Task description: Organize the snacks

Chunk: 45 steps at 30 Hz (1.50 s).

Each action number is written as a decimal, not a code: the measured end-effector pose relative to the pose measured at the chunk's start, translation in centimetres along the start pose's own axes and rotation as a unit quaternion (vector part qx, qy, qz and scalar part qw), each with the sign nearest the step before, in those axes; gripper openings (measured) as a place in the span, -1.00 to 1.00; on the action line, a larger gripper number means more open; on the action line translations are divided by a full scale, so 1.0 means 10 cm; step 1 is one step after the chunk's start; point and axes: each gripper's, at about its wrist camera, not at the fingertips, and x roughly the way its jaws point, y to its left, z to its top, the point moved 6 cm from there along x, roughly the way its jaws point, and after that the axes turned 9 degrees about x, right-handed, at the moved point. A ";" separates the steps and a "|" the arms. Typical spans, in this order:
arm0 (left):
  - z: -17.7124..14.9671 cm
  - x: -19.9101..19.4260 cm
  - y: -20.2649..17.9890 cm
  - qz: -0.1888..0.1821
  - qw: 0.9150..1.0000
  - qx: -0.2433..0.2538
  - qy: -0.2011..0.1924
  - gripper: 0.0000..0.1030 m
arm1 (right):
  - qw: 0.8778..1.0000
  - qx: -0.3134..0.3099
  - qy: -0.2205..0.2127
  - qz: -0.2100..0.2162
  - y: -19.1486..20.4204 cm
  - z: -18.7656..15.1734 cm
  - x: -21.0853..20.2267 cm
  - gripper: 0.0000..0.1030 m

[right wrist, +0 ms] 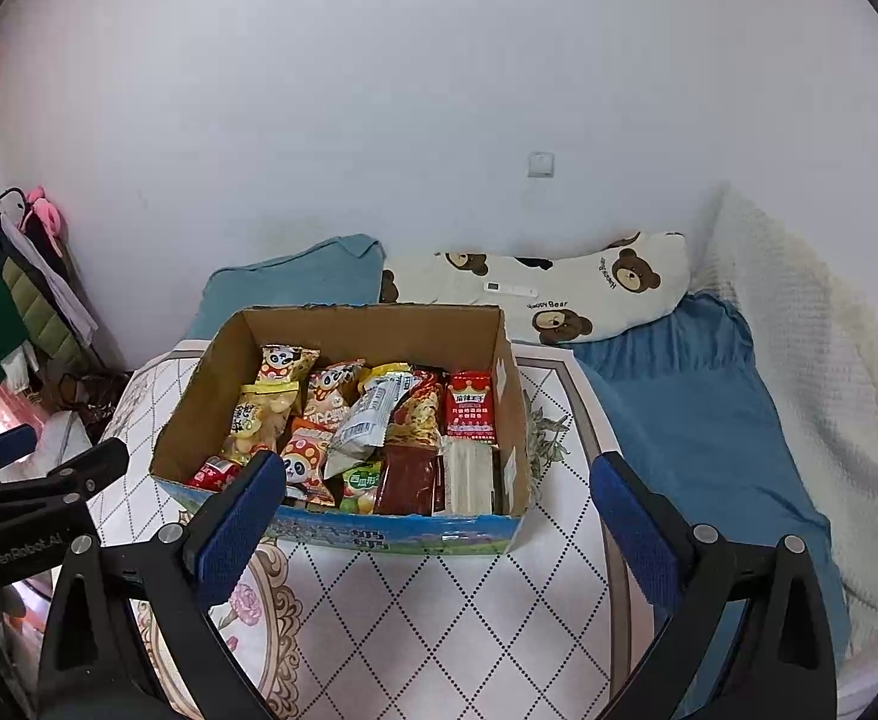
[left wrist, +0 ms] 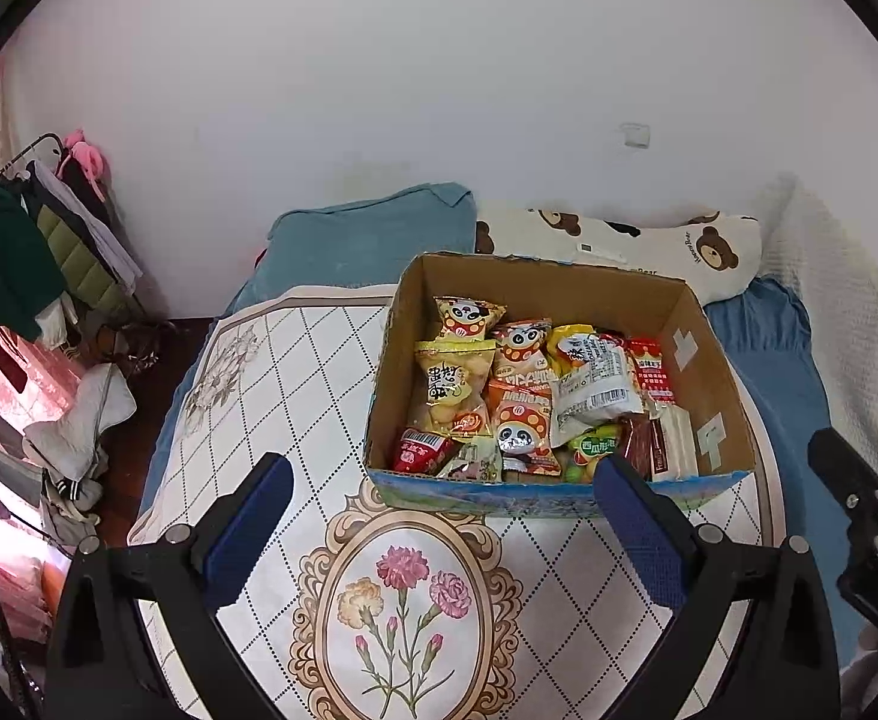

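A cardboard box [left wrist: 667, 306] [right wrist: 211, 378] stands on a round table with a flowered, diamond-patterned cloth [left wrist: 295, 372] [right wrist: 439, 600]. It holds several snack packets: panda bags [left wrist: 520, 420] [right wrist: 283, 363], a yellow bag [left wrist: 451, 384], a white packet [left wrist: 595, 390] [right wrist: 367, 420], a red crown packet [left wrist: 649, 366] [right wrist: 469, 405]. My left gripper [left wrist: 442, 504] is open above the table, in front of the box's near wall, holding nothing. My right gripper [right wrist: 436, 501] is open too, empty, just before the same wall. Each gripper shows at the edge of the other's view.
Behind the table lie a blue pillow [left wrist: 373, 234] [right wrist: 295, 282] and a bear-print pillow [left wrist: 679, 246] [right wrist: 589, 288] on a blue bedsheet [right wrist: 691, 408]. A white blanket [right wrist: 817, 396] lies along the right. A clothes rack [left wrist: 37, 228] stands at the left by the wall.
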 end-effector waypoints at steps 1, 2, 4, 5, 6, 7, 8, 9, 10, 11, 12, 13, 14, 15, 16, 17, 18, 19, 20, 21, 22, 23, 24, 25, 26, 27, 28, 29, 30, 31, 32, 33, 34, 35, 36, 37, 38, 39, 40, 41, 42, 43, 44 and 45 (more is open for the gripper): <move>0.00 0.00 0.00 -0.001 1.000 0.001 0.000 1.00 | 1.000 0.001 0.000 0.001 0.00 0.00 0.02 1.00; 0.00 0.00 0.00 -0.002 1.000 0.001 0.001 1.00 | 1.000 0.000 0.001 0.000 0.00 0.00 0.04 1.00; 0.01 0.02 0.00 -0.002 1.000 0.001 0.001 1.00 | 1.000 0.000 0.002 -0.001 0.01 -0.01 0.05 1.00; 0.01 0.02 -0.01 -0.003 1.000 0.003 0.001 1.00 | 1.000 0.000 0.003 -0.001 0.01 -0.01 0.07 1.00; 0.01 0.03 -0.01 -0.003 1.000 0.003 0.002 1.00 | 1.000 -0.001 0.004 -0.002 0.01 -0.01 0.07 1.00; 0.01 0.03 -0.01 -0.004 1.000 0.004 0.001 1.00 | 1.000 -0.001 0.005 -0.001 0.01 -0.01 0.07 1.00; 0.01 0.04 -0.02 -0.005 1.000 0.004 0.001 1.00 | 1.000 0.000 0.005 -0.001 0.01 -0.02 0.07 1.00; 0.01 0.04 -0.03 -0.005 1.000 0.005 0.001 1.00 | 1.000 -0.001 0.005 -0.002 0.00 -0.02 0.07 1.00; 0.01 0.04 -0.03 -0.005 1.000 0.006 0.001 1.00 | 1.000 0.000 0.006 -0.002 0.00 -0.03 0.06 1.00; 0.01 0.05 -0.03 -0.006 1.000 0.006 0.001 1.00 | 1.000 0.001 0.008 0.000 0.00 -0.03 0.08 1.00; 0.01 0.05 -0.04 -0.008 1.000 0.007 0.002 1.00 | 1.000 0.002 0.009 0.001 -0.01 -0.03 0.06 1.00; 0.01 0.06 -0.04 -0.009 1.000 0.008 0.003 1.00 | 1.000 0.003 0.009 0.002 -0.01 -0.04 0.06 1.00; 0.01 0.06 -0.06 -0.010 1.000 0.010 0.003 1.00 | 1.000 0.003 0.009 0.003 -0.01 -0.04 0.06 1.00; 0.00 0.06 -0.06 -0.011 1.000 0.012 0.004 1.00 | 1.000 0.002 0.008 0.002 -0.02 -0.04 0.06 1.00; 0.00 0.06 -0.07 -0.011 1.000 0.013 0.003 1.00 | 1.000 0.002 0.009 0.002 -0.02 -0.04 0.06 1.00; -0.01 0.05 -0.07 -0.011 1.000 0.014 0.003 1.00 | 1.000 0.004 0.010 0.004 -0.03 -0.05 0.07 1.00; -0.01 0.05 -0.07 -0.012 1.000 0.014 0.004 1.00 | 1.000 0.004 0.010 0.004 -0.03 -0.05 0.06 1.00; -0.01 0.05 -0.07 -0.013 1.000 0.014 0.004 1.00 | 1.000 0.004 0.010 0.003 -0.03 -0.05 0.06 1.00; -0.02 0.05 -0.07 -0.013 1.000 0.014 0.004 1.00 | 1.000 0.004 0.010 0.003 -0.03 -0.06 0.06 1.00; -0.02 0.05 -0.08 -0.014 1.000 0.015 0.004 1.00 | 1.000 0.005 0.009 0.003 -0.04 -0.06 0.05 1.00; -0.02 0.05 -0.08 -0.015 1.000 0.016 0.005 1.00 | 1.000 0.005 0.009 0.003 -0.05 -0.05 0.05 1.00; -0.03 0.04 -0.08 -0.016 1.000 0.017 0.004 1.00 | 1.000 0.005 0.009 0.002 -0.05 -0.05 0.05 1.00; -0.03 0.04 -0.08 -0.016 1.000 0.018 0.004 1.00 | 1.000 0.005 0.009 0.003 -0.05 -0.05 0.05 1.00; -0.03 0.03 -0.08 -0.015 1.000 0.019 0.003 1.00 | 1.000 0.005 0.009 0.003 -0.05 -0.05 0.05 1.00; -0.03 0.02 -0.09 -0.015 1.000 0.020 0.002 1.00 | 1.000 0.004 0.008 0.002 -0.05 -0.05 0.05 1.00; -0.03 0.02 -0.08 -0.016 1.000 0.019 0.003 1.00 | 1.000 0.003 0.008 0.002 -0.05 -0.04 0.05 1.00; -0.03 0.02 -0.08 -0.017 1.000 0.020 0.002 1.00 | 1.000 0.002 0.008 0.002 -0.05 -0.04 0.04 1.00; -0.02 0.01 -0.08 -0.017 1.000 0.020 0.002 1.00 | 1.000 0.002 0.008 0.002 -0.05 -0.05 0.04 1.00; -0.02 0.01 -0.08 -0.017 1.000 0.021 0.001 1.00 | 1.000 0.000 0.008 0.002 -0.06 -0.04 0.04 1.00; -0.02 0.01 -0.08 -0.017 1.000 0.020 0.002 1.00 | 1.000 0.000 0.008 0.002 -0.06 -0.03 0.04 1.00; -0.02 0.00 -0.08 -0.017 1.000 0.020 0.000 1.00 | 1.000 0.001 0.008 0.002 -0.06 -0.04 0.04 1.00; 0.00 -0.02 -0.07 -0.018 1.000 0.021 0.000 1.00 | 1.000 0.001 0.008 0.002 -0.05 -0.04 0.04 1.00; 0.00 -0.02 -0.07 -0.018 1.000 0.022 -0.001 1.00 | 1.000 0.000 0.008 0.002 -0.05 -0.04 0.04 1.00; 0.00 -0.02 -0.07 -0.019 1.000 0.021 0.000 1.00 | 1.000 0.000 0.008 0.002 -0.05 -0.04 0.04 1.00; 0.00 -0.03 -0.07 -0.019 1.000 0.022 0.000 1.00 | 1.000 0.000 0.008 0.002 -0.05 -0.03 0.04 1.00; 0.00 -0.03 -0.08 -0.019 1.000 0.024 -0.001 1.00 | 1.000 0.000 0.008 0.002 -0.05 -0.03 0.04 1.00; 0.00 -0.04 -0.08 -0.019 1.000 0.024 -0.001 1.00 | 1.000 0.000 0.008 0.002 -0.05 -0.03 0.04 1.00; 0.00 -0.03 -0.08 -0.020 1.000 0.023 -0.001 1.00 | 1.000 0.001 0.008 0.003 -0.05 -0.04 0.04 1.00; 0.00 -0.04 -0.09 -0.021 1.000 0.024 -0.001 1.00 | 1.000 0.002 0.008 0.003 -0.05 -0.04 0.04 1.00; 0.00 -0.04 -0.09 -0.020 1.000 0.024 -0.002 1.00 | 1.000 0.001 0.008 0.003 -0.05 -0.03 0.04 1.00; 0.00 -0.04 -0.09 -0.021 1.000 0.024 -0.001 1.00 | 1.000 0.001 0.009 0.004 -0.06 -0.03 0.05 1.00; 0.00 -0.04 -0.09 -0.021 1.000 0.023 -0.001 1.00 | 1.000 0.002 0.010 0.004 -0.06 -0.04 0.05 1.00; 0.00 -0.05 -0.09 -0.020 1.000 0.023 -0.001 1.00 | 1.000 0.003 0.010 0.003 -0.06 -0.04 0.05 1.00; 0.00 -0.05 -0.09 -0.020 0.999 0.025 -0.001 1.00 | 1.000 0.003 0.010 0.002 -0.06 -0.04 0.04 1.00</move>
